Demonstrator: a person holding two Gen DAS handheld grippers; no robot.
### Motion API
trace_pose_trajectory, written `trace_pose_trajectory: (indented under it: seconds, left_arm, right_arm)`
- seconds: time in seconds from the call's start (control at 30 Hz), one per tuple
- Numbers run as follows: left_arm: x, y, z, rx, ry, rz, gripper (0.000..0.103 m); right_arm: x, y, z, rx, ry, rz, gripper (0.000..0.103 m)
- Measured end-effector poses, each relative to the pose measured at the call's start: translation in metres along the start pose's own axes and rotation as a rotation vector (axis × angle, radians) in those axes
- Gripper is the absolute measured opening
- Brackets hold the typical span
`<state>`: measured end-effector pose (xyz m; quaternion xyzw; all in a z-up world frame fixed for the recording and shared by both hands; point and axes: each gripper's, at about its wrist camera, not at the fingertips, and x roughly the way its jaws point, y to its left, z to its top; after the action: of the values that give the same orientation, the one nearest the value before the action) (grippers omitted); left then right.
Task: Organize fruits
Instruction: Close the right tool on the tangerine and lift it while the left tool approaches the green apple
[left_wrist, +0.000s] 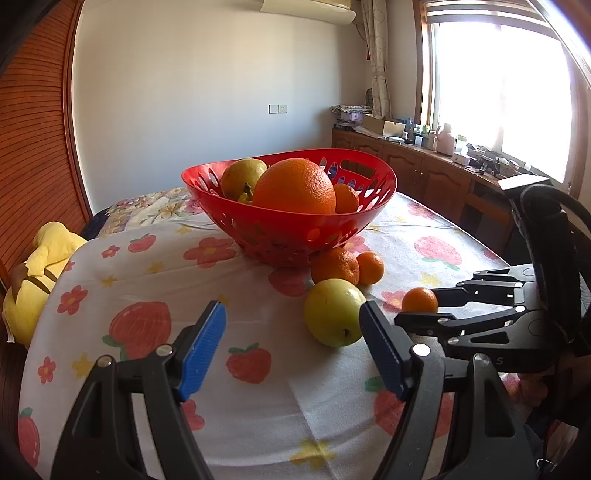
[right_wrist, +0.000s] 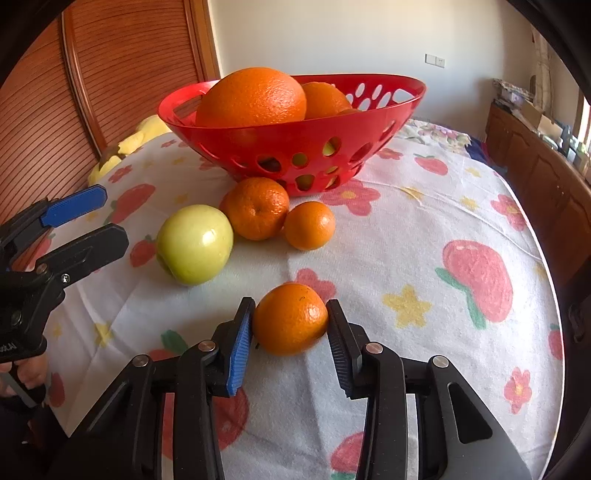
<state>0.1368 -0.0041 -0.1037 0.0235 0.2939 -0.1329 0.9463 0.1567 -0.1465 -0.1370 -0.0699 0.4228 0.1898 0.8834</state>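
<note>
Floral cloth (right_wrist: 406, 236) bears a mandarin (right_wrist: 290, 318) clamped by the right claw (right_wrist: 290, 332); left claw (left_wrist: 291, 343) gapes.

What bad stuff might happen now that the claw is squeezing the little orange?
The right claw pinches the small orange only at its round sides, so it might slip out and roll across the tablecloth. The red basket is already heaped with a big orange, so another fruit dropped on top may tumble off. The green apple lies close by and might get bumped.
</note>
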Motion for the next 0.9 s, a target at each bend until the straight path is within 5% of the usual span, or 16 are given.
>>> trace_pose_trajectory:
  seconds: [0.9]
  left_arm:
    - [0.012, -0.007, 0.0, 0.038, 0.051, -0.01, 0.075]
  right_arm:
    - [-0.023, -0.032, -0.019, 0.084, -0.057, 0.028, 0.039]
